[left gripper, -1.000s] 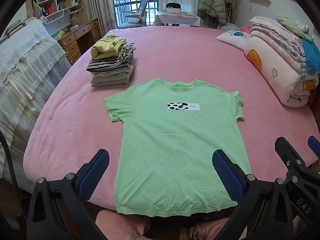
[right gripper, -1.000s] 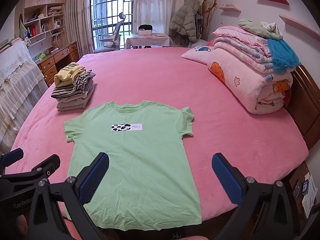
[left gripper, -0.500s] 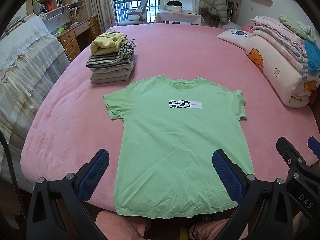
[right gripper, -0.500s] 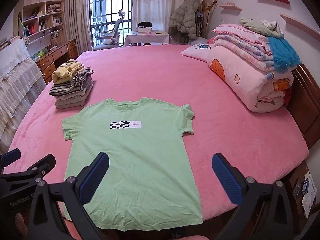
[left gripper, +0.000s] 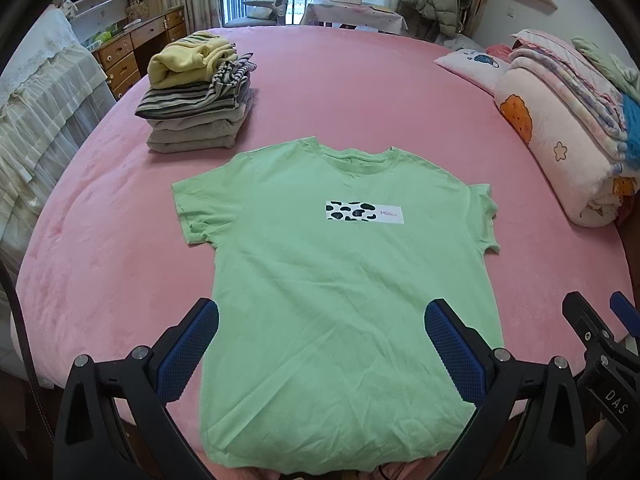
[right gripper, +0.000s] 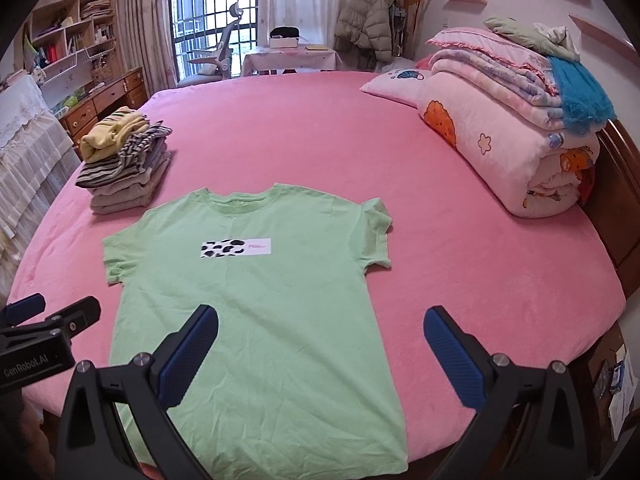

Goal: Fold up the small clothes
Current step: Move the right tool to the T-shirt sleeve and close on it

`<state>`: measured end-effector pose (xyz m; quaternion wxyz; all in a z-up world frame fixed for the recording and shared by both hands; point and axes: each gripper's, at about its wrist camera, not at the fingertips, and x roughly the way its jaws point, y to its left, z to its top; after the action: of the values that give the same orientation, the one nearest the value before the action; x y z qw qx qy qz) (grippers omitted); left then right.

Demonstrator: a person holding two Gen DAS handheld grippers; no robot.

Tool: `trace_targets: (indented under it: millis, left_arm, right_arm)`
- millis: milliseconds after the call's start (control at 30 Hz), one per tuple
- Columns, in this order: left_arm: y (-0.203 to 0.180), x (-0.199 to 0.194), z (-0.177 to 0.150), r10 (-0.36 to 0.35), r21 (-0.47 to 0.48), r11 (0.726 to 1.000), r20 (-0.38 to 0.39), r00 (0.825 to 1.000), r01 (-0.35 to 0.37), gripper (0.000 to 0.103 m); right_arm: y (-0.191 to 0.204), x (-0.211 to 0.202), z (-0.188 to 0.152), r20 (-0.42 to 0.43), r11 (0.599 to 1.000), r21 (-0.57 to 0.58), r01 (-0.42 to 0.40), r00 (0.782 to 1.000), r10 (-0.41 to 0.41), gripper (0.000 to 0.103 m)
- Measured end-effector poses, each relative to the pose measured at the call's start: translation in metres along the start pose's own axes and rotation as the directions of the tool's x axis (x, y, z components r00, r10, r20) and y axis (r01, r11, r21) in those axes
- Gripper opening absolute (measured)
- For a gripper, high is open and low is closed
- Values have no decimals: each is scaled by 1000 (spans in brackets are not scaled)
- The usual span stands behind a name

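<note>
Lying flat and face up on the pink bed cover [left gripper: 360,92]: a light green T-shirt [left gripper: 344,300], collar toward 12 o'clock, hem hanging just over the bed's near edge at 6 o'clock. Showing across the chest, a white strip with a black-and-white cow-patch print [left gripper: 365,212]. Spreading out at 9 and 3 o'clock, both short sleeves, the right one a little rumpled at its cuff.

Hovering above the lower half of the shirt in the left wrist view, the left gripper [left gripper: 321,346], blue-padded fingers [left gripper: 187,354] spread wide apart, gripping nothing, not touching the cloth as far as can be told. Hovering likewise above the shirt's lower right edge in the right wrist view, the right gripper [right gripper: 320,350], fingers [right gripper: 454,360] wide apart and holding nothing; left finger over the green cloth, right finger over bare pink cover. Peeking in at 4 o'clock of the left view and 8 o'clock of the right view, part of the other tool each time.

Sitting at 10 o'clock from the shirt, near its left shoulder but apart from it, a stack of folded clothes [left gripper: 198,96], grey at the bottom, striped in the middle, yellow on top. Resting at 2 o'clock along the bed's far right side, a roll of pink blankets [right gripper: 512,136] with a pillow [right gripper: 394,80] beside it.
</note>
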<state>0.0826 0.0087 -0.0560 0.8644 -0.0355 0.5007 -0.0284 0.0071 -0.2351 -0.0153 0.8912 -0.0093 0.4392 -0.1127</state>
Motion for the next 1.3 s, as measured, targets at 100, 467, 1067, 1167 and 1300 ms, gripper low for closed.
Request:
trace_targets:
  millis: [100,467,1067,1167,1300]
  left_arm:
    - [-4,20,13,10,6,1000,-17,1000,-10,102]
    - [-13,57,57,36,35,999,-60,998,-34,102]
    - [-108,140,134,-54,255,966,20,998,47,102]
    - [-138,174,145,-112,267,958,14,994,105,102]
    - [-178,208,154,-136,329,935,-17,991,134,102]
  right_arm:
    - [-4,20,8,-10,1000,8,-14,1000,15,103]
    - [-4,62,48,-14,999,-7,-38,999,38,103]
    - [-92,149,74,-63,989,142,-51,996,61,84]
    - [-125,181,69,-105,977,205,-63,991,86,71]
    - [-156,225,53,-173,965,253,-74,978,121,56]
